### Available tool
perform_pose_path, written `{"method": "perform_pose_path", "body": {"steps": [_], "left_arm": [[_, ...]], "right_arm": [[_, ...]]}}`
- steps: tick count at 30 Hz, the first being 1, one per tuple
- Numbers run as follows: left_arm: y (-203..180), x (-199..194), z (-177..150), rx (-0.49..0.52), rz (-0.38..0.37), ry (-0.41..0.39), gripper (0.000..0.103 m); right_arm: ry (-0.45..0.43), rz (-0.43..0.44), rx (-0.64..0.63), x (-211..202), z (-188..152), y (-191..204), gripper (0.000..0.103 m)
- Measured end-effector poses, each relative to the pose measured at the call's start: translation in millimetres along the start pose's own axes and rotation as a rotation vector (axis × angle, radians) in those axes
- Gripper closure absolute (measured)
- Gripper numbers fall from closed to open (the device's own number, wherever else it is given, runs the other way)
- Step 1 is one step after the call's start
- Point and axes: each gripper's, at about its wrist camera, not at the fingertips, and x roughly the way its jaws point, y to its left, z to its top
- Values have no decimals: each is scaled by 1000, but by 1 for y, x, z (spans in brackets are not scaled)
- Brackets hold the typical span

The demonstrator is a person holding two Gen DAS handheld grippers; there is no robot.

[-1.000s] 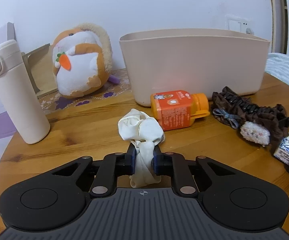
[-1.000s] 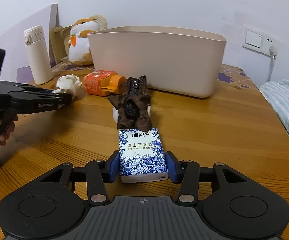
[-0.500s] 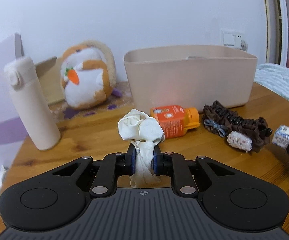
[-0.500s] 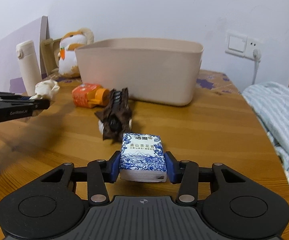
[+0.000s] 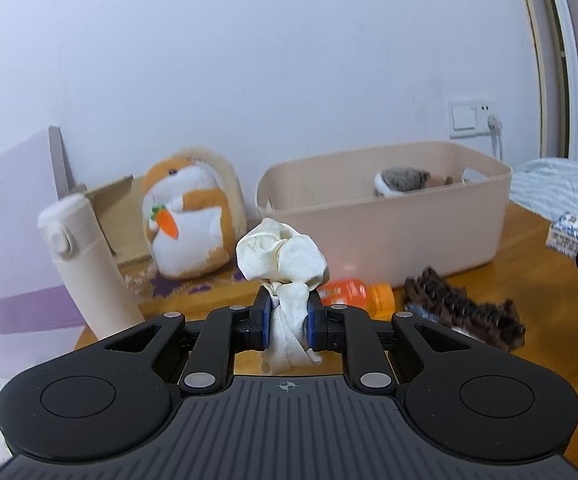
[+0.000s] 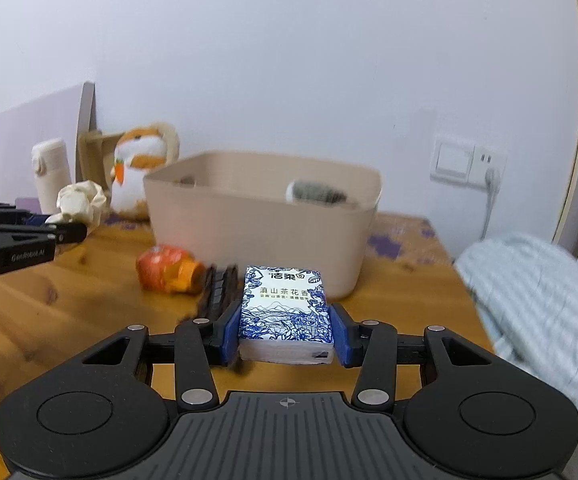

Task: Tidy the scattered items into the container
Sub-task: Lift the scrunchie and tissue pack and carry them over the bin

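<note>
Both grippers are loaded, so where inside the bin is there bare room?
The bin's left and middle show no contents above the rim; a grey furry thing fills the right end. The floor is hidden. Outside, the bottle and hair clip crowd its front.

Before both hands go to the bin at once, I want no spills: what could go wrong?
1. The left gripper pinches only the cloth's narrow tail; the bulky top may slip or snag the bin's rim.
2. The right gripper holds the tissue pack by its near end, so it could tilt out.
3. Coming in low could knock the bottle or hair clip in front of the bin.
</note>
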Motion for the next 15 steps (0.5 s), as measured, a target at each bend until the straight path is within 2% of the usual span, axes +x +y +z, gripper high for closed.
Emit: {"method": "perform_pose_path", "body": {"steps": [15], "left_arm": [[-15,15,65,-36,-11,-100,87]], "right_arm": [[-135,-18,-24,-1,54,-11,61]]}}
